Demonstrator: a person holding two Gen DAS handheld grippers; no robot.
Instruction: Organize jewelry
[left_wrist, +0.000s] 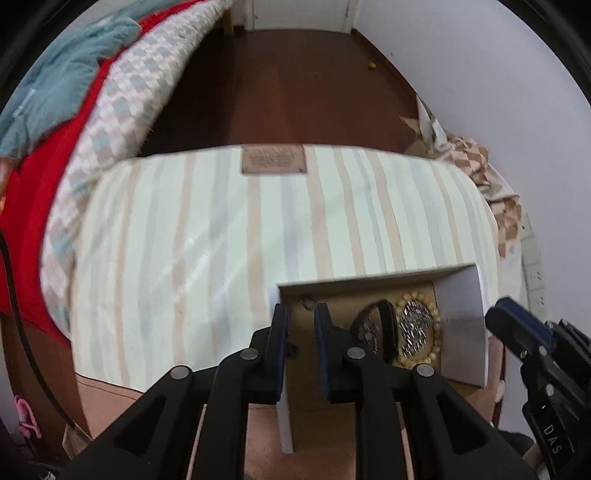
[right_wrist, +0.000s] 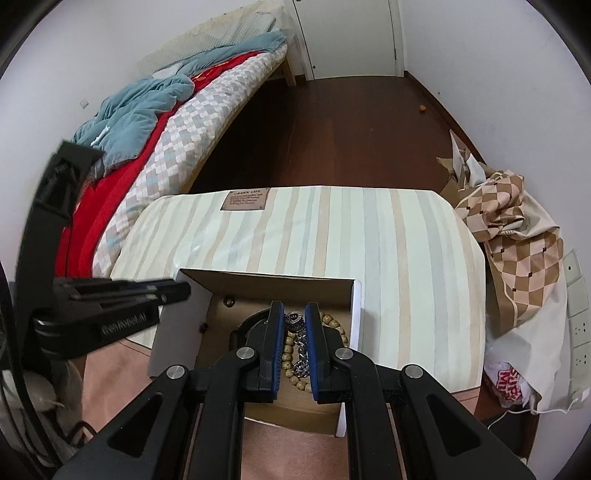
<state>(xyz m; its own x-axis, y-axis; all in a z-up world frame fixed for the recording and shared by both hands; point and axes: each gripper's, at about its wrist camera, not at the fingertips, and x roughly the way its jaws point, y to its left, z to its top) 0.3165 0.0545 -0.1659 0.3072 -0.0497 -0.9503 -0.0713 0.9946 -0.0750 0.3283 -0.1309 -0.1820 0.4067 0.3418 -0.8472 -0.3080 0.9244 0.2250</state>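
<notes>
An open cardboard box (left_wrist: 463, 295) (right_wrist: 207, 295) sits on the striped table. Inside lie a wooden bead bracelet (left_wrist: 436, 332) (right_wrist: 334, 326), a silver chain (left_wrist: 415, 328) (right_wrist: 301, 354) and a black band (left_wrist: 388, 328) (right_wrist: 240, 328). A small earring (left_wrist: 306, 303) lies in the box's far left corner. My left gripper (left_wrist: 301, 314) hangs open and empty over the box's left wall. My right gripper (right_wrist: 293, 314) is open above the box, its fingers on either side of the silver chain without gripping it.
The striped tablecloth (right_wrist: 332, 229) bears a brown label (right_wrist: 243, 199). A bed with red and blue bedding (right_wrist: 147, 110) stands to the left. A checked cloth heap (right_wrist: 517, 236) lies to the right. Dark wood floor (right_wrist: 351, 122) lies beyond.
</notes>
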